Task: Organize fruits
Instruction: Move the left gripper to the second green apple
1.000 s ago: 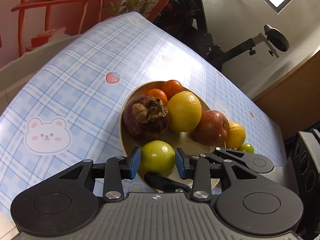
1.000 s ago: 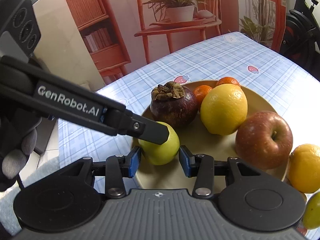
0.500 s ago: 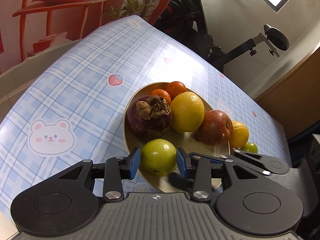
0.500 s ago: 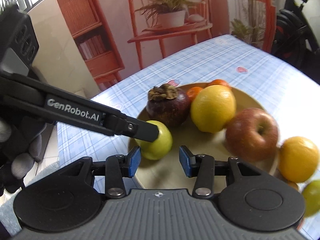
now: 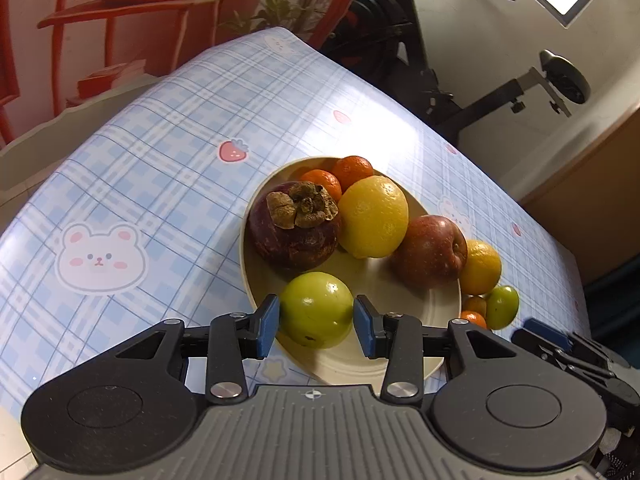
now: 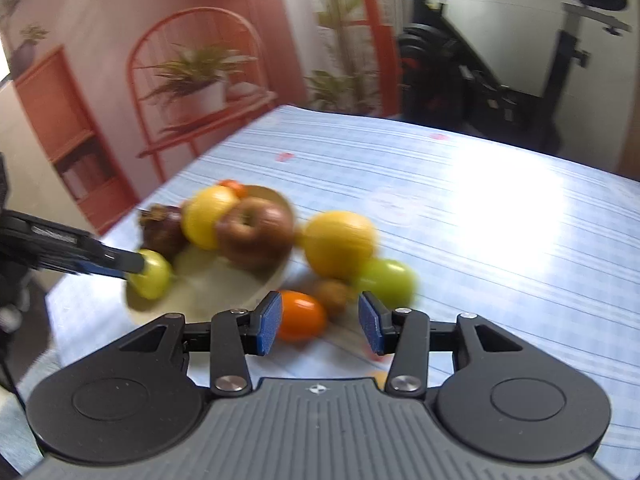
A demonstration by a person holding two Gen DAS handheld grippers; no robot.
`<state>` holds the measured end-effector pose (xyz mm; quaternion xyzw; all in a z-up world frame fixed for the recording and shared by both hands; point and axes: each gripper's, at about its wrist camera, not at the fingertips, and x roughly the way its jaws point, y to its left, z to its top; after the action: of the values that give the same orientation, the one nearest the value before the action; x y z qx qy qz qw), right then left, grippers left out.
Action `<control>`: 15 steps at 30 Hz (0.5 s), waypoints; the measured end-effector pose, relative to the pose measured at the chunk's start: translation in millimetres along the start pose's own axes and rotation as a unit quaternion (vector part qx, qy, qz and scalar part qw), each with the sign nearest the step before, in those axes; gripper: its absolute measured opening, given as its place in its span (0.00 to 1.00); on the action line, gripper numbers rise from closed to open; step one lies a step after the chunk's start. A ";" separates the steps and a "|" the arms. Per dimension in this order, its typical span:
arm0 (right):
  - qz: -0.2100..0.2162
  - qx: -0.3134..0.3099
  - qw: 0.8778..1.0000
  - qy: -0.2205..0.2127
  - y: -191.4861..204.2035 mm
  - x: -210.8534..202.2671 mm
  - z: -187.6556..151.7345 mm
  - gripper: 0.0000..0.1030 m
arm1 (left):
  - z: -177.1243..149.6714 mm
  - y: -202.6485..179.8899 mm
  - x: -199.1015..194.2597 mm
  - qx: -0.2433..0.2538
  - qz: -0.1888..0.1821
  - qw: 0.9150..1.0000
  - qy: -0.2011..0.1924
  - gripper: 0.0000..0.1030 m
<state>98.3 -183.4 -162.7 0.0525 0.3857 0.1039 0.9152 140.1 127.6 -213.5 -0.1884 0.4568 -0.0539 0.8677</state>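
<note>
left gripper [image 5: 314, 326] straddles the green fruit [image 5: 316, 310] on the plate [image 5: 416, 360].

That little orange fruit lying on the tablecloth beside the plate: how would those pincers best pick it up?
Grip the small orange fruit across its short middle, coming down from above at the near side. It lies lengthwise, so the narrow waist probably fits the right gripper; a brown fruit crowds its far right, and the plate lies behind.

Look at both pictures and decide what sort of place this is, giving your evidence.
Probably a room in a home: a table under a checked cloth with bears and strawberries, a plate of fruit, an exercise bike, and a wall picturing shelves and potted plants.
</note>
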 end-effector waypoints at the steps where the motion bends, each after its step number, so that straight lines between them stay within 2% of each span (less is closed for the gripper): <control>1: -0.006 -0.001 1.000 -0.001 -5.3 -2.9 -1.0 0.45 | 0.2 -2.6 -1.4 0.002 0.006 1.000 -0.002 0.40; 4: -0.011 0.006 1.000 -0.002 -19.8 -5.7 -4.6 0.45 | 0.7 -16.1 -9.7 0.028 0.010 0.999 -0.018 0.40; 9: -0.013 0.009 1.000 0.001 -29.9 -2.3 -12.1 0.45 | 4.4 -59.6 -18.2 0.099 0.008 0.994 -0.042 0.40; 13: -0.006 0.012 1.000 -0.003 -32.2 2.5 -12.9 0.45 | 11.1 -92.4 -6.9 0.133 -0.009 0.990 -0.036 0.40; 15: -0.005 0.008 1.000 -0.004 -32.3 4.9 -13.1 0.45 | 15.1 -109.5 3.5 0.142 -0.032 0.989 -0.023 0.40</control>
<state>97.0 -213.5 -180.9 0.0589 0.3833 0.0963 0.9167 163.0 29.8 -167.2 -0.0790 0.4177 -0.1420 0.8940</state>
